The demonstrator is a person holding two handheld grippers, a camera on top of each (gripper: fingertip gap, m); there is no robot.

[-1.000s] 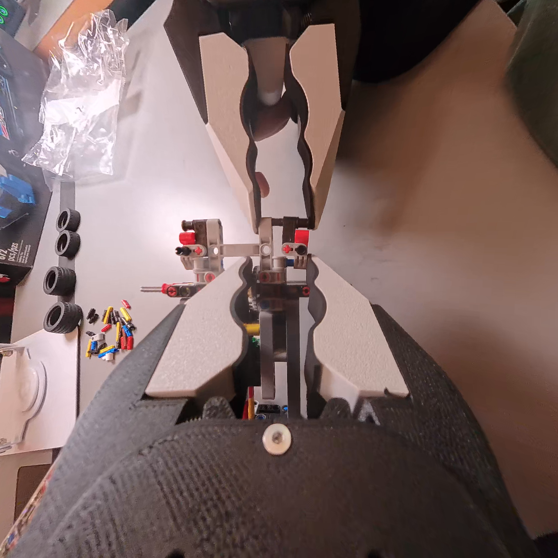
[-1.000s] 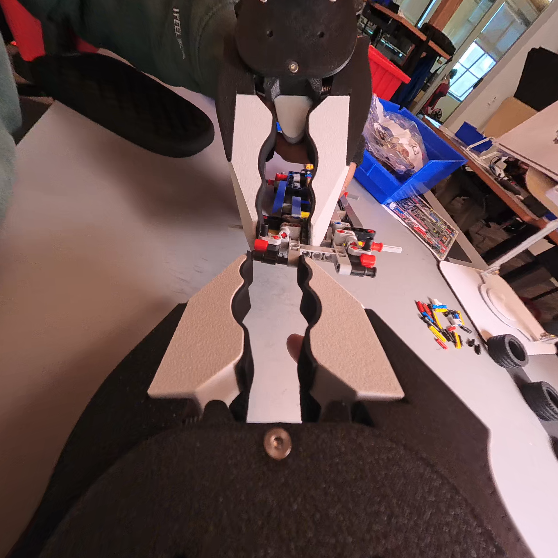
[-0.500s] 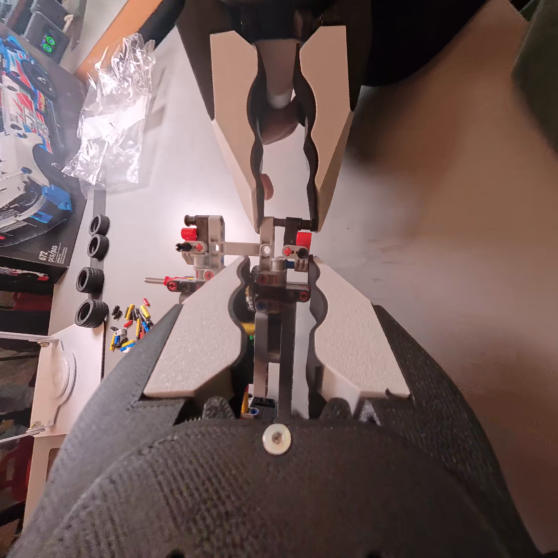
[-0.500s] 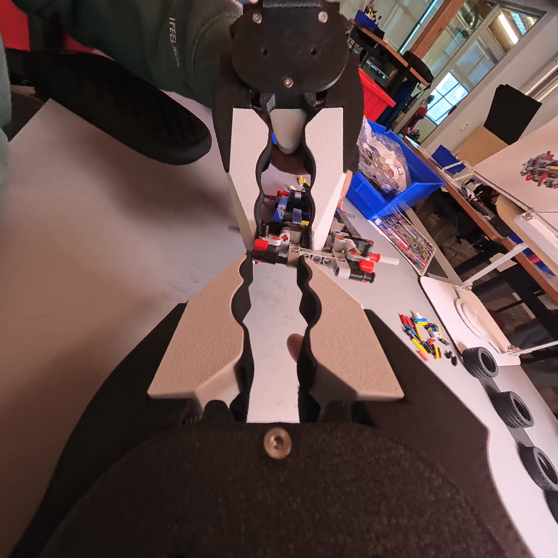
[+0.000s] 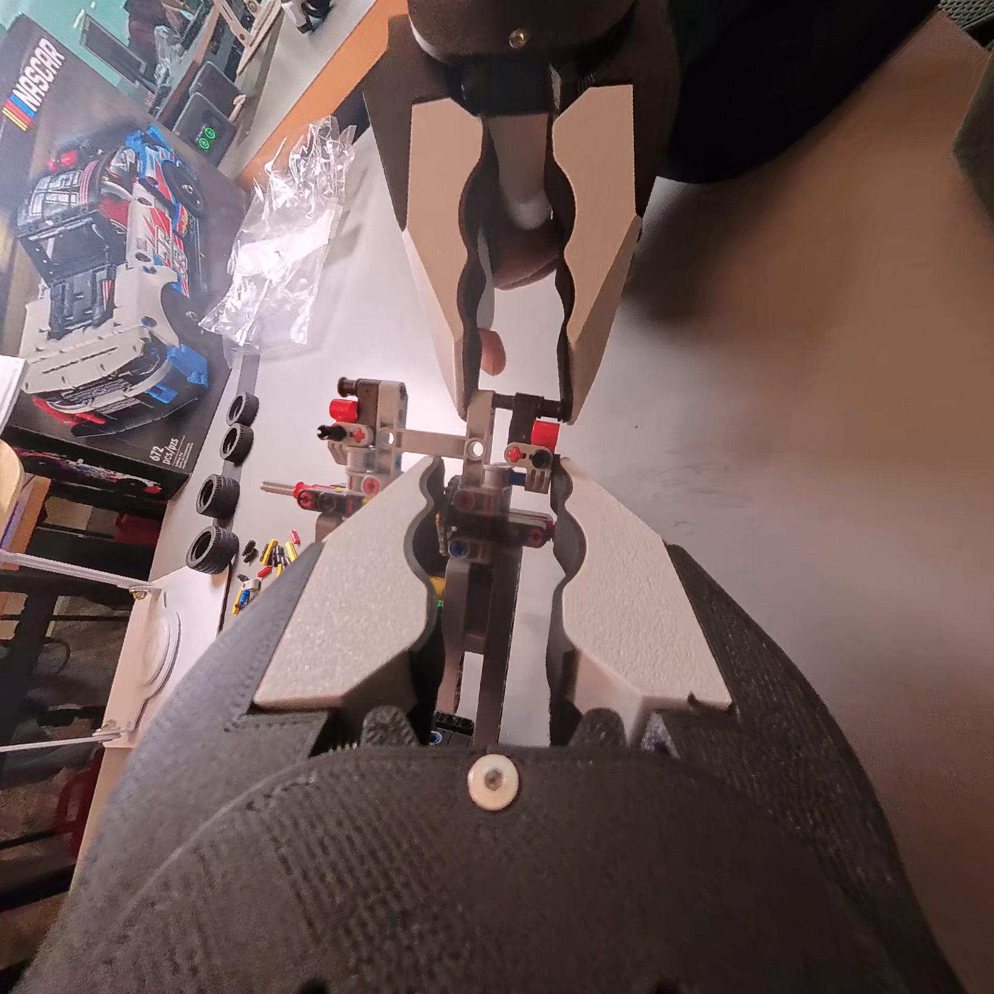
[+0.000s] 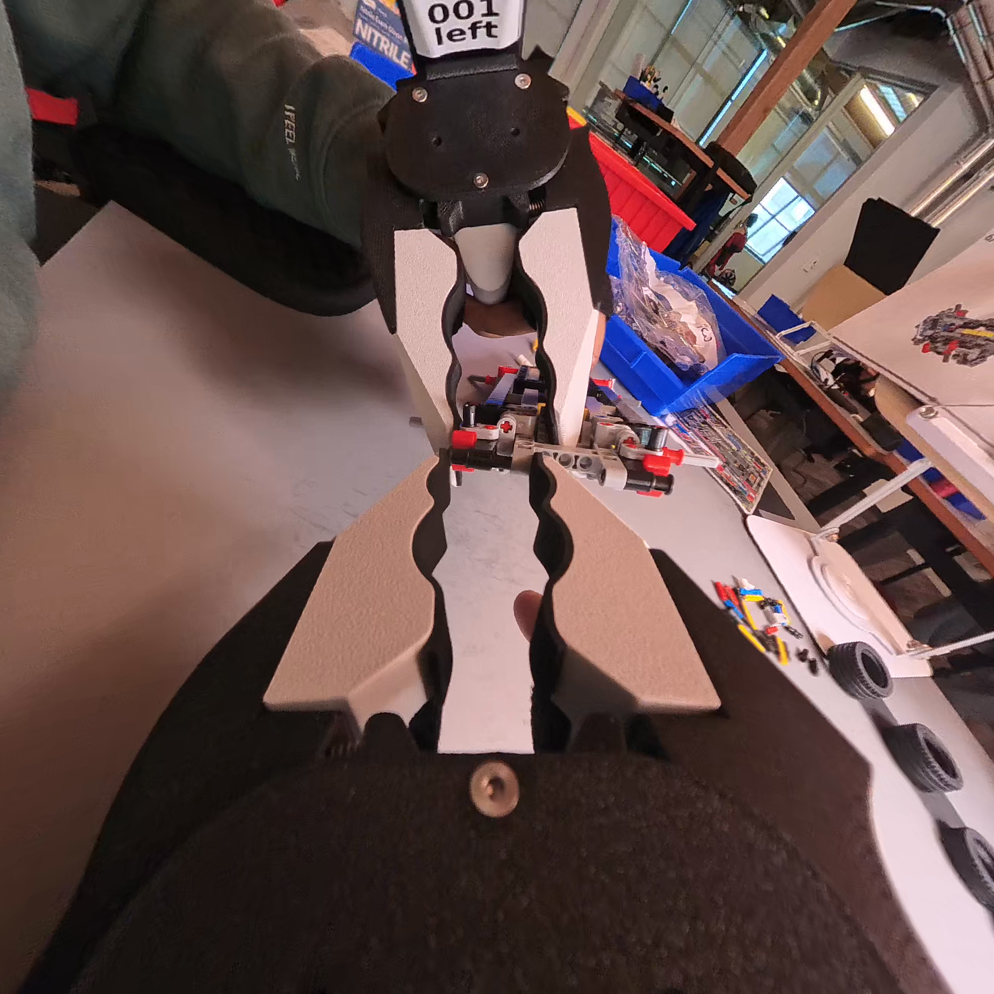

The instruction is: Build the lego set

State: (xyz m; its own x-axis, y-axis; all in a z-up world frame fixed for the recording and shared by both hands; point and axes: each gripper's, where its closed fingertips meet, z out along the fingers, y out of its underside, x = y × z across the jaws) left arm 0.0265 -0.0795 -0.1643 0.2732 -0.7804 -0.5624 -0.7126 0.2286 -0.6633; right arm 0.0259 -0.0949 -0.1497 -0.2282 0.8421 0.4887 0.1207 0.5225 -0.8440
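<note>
Two grippers met nose to nose above my table (image 5: 807, 376): left gripper (image 5: 497, 473) clamped the lego chassis (image 5: 484, 516) lengthwise, right gripper (image 6: 489, 468) pinched its front axle assy, w/ four tyres (image 5: 218, 495) lying nearby.

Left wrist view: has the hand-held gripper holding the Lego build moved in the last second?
Yes. The left hand-held gripper, with the Lego build, has pulled away from the tyres, probably upward: they look smaller, more of the box shows.
</note>
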